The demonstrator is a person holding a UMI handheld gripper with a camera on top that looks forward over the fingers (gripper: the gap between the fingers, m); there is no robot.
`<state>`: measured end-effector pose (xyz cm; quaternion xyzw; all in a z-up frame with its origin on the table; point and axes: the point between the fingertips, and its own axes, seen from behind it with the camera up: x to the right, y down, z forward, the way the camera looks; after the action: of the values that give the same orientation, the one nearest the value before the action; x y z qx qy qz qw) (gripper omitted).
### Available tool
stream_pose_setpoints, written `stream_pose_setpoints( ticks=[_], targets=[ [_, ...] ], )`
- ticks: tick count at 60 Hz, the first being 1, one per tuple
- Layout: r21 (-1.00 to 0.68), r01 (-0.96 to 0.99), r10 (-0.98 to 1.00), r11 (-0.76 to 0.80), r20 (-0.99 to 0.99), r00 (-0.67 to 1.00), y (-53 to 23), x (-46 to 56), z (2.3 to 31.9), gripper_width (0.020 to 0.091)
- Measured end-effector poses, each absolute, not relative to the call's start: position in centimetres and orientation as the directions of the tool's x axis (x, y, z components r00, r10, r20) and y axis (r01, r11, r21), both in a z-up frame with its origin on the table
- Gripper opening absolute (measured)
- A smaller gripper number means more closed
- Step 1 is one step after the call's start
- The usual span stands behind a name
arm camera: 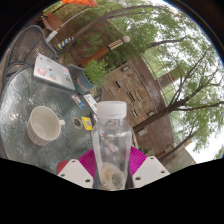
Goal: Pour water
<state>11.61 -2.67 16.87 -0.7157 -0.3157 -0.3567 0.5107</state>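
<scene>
A clear plastic water bottle [112, 140] with a white cap stands upright between my gripper's [111, 166] magenta pads [84, 160], which press on its sides. The bottle is lifted above a round glass table [30, 95]. A white cup [44, 124] sits on that table, to the left of the bottle and a little beyond the fingers. The cup looks upright, its mouth facing up.
A white box with a printed lid [49, 70] lies on the table beyond the cup. A small yellow thing [87, 123] lies near the bottle. Behind stand a brick building [140, 85], trees and bright sky.
</scene>
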Motion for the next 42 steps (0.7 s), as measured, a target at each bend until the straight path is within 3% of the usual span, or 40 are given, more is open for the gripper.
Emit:
stream_pose_setpoints(
  ticks=[7, 13, 21, 28, 42],
  targets=[
    [-0.124, 0.963, 0.240, -0.238, 0.954, 0.182, -0.8, 10.2, 14.7, 0.0388],
    [0.223, 0.946, 0.274, -0.234, 0.949, -0.156, -0.6, 10.4, 13.6, 0.0387],
    [0.536, 0.821, 0.329, -0.196, 0.825, -0.460, -2.5, 10.9, 15.4, 0.0388],
    [0.666, 0.734, 0.374, -0.131, 0.719, -0.586, -0.9, 10.7, 17.1, 0.0390],
    [0.696, 0.712, 0.381, -0.095, 0.686, -0.620, -2.5, 9.7, 18.2, 0.0391]
  ],
)
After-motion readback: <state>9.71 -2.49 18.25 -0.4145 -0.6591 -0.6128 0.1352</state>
